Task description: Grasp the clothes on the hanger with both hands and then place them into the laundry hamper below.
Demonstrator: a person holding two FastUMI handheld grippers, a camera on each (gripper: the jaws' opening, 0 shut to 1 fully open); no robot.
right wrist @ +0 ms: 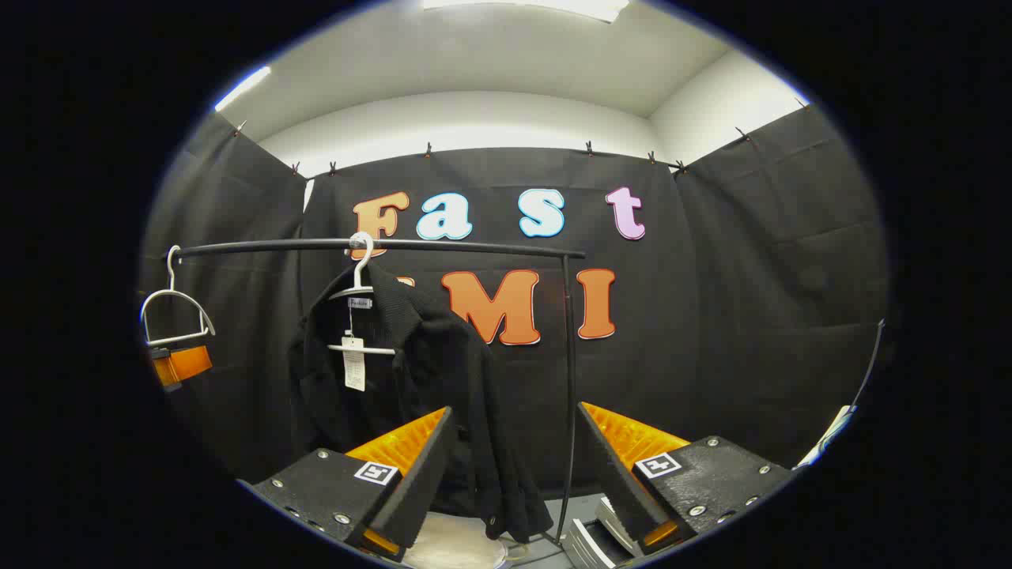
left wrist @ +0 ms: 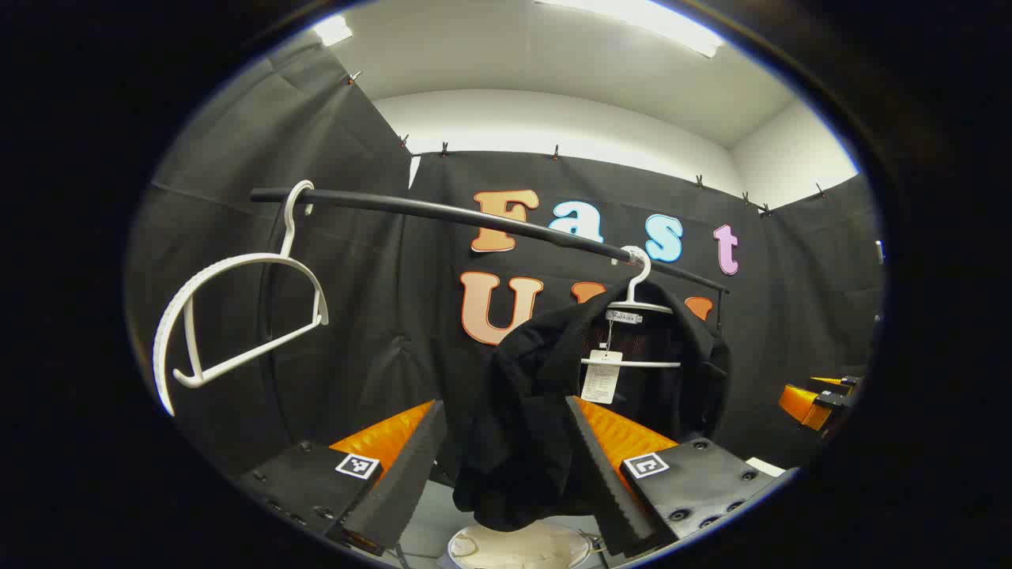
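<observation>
1. A black garment (left wrist: 553, 395) is seen draped on a white hanger (left wrist: 636, 304) hooked on the black rail (left wrist: 474, 217); in the left gripper view it sits just right of centre, toward 4 o'clock from the middle.
2. In the right gripper view the same garment (right wrist: 419, 379) hangs at 9 o'clock from centre, on its hanger (right wrist: 360, 292) under the rail (right wrist: 379, 245).
3. A paper tag (left wrist: 601, 378) dangles inside the open collar.
4. An empty white hanger (left wrist: 237, 316) is seen at 9 o'clock on the same rail, well apart from the garment.
5. The left gripper (left wrist: 506, 474) is spread wide; a hanging fold of the garment lies between its fingers, but no pinch is seen, nothing is held.
6. The right gripper (right wrist: 514, 466) is spread wide too, with nothing held; the garment's hem is at its 10 o'clock, the stand's upright post (right wrist: 568, 379) between the fingers farther off.
7. A pale round rim, judged to be the laundry hamper (left wrist: 518, 549), is glimpsed at 6 o'clock, below the garment.
8. The fabric is judged soft, limp and light, probably knit: it will sag and bunch, not slip much.
9. A hold at each shoulder near the hanger ends is judged best, so the cloth lifts off the hanger evenly.
10. The hanger may be dragged along if a fold snags.
</observation>
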